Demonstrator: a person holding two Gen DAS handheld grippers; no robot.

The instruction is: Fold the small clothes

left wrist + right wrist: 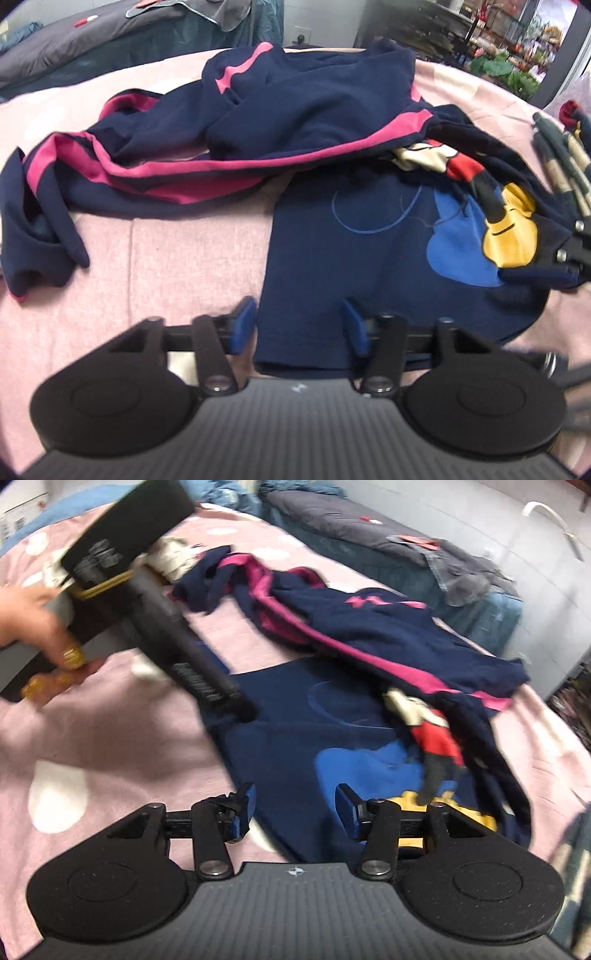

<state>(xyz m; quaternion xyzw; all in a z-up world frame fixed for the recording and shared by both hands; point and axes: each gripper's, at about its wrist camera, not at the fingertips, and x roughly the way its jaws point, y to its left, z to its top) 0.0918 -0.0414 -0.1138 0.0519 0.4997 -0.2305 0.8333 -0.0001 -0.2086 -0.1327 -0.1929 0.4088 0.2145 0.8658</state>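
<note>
The navy shirt (332, 266) with a blue and yellow print lay flat on the pink bed sheet (166, 258), a navy-and-pink garment (258, 122) bunched just beyond it, while the left gripper (299, 325) and right gripper (293, 808) hovered over the shirt's near edge, jaws wide apart, holding nothing.

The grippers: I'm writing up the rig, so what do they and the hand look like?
Each gripper, left and right, has blue finger pads on black linkage arms, round black discs and a ribbed grey body. The left unit carries a yellow rubber band. The left hand has glittery gold nails.
</note>
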